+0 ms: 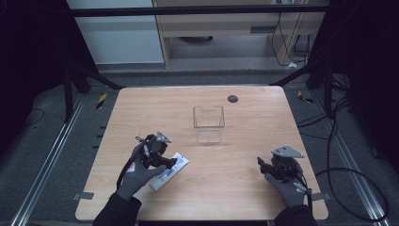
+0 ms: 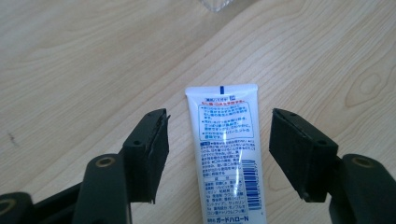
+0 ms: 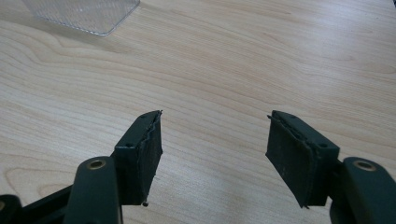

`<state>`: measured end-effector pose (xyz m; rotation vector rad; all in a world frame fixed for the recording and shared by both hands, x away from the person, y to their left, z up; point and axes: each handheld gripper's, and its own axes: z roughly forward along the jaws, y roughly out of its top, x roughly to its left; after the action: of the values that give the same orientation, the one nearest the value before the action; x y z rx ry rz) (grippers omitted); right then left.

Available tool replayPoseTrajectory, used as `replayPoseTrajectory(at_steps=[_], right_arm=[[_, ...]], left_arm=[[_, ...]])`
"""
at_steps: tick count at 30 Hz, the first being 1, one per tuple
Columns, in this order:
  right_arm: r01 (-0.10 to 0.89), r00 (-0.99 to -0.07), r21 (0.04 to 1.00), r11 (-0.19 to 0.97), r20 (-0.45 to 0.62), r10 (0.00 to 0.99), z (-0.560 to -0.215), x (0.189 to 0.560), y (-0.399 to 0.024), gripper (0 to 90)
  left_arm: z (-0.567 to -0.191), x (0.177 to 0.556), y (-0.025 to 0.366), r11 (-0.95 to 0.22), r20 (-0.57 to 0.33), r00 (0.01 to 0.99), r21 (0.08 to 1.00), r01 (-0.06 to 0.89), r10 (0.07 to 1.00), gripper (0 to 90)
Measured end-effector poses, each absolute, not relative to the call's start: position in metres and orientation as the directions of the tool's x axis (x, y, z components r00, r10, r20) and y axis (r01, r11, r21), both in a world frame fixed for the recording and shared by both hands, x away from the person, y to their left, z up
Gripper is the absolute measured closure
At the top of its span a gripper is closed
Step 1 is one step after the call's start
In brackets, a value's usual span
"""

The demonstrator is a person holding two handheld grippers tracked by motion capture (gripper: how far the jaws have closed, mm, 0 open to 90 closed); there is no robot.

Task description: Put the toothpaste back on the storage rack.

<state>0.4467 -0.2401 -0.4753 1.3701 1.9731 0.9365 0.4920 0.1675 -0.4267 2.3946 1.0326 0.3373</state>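
A white tube with blue and red print (image 1: 170, 170) lies flat on the wooden table (image 1: 235, 188). My left gripper (image 1: 170, 162) hovers over it in a gloved hand. In the left gripper view the tube (image 2: 227, 154) lies between the two jaws, its flat crimped end pointing away, with a clear gap on each side: the gripper (image 2: 219, 135) is open and its pads do not touch it. My right gripper (image 1: 261, 165) rests at the table's right front, open, with only bare wood between its fingers (image 3: 215, 135).
A clear plastic box (image 1: 208, 123) stands upright near the table's middle, beyond both grippers; its base corner shows in the right gripper view (image 3: 88, 16). A small dark disc (image 1: 232, 98) sits near the far edge. Metal rails and cables run along both sides of the table.
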Motion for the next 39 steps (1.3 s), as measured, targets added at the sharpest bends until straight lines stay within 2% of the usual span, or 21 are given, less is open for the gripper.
replayPoseTrajectory(at_steps=[18,39], right_arm=[[0.567,-0.337,0.786,0.246,-0.051,0.940,-0.477,0.449,-0.239,35.5],[0.579,-0.337,0.778,0.244,-0.044,0.940,-0.478,0.449,-0.238,35.4]], left_arm=[[-0.453,0.505,0.152,-0.639,0.012,0.705,0.433,0.636,0.709,34.5],[-0.470,0.512,0.148,-0.645,-0.008,0.698,0.375,0.666,0.716,34.8]])
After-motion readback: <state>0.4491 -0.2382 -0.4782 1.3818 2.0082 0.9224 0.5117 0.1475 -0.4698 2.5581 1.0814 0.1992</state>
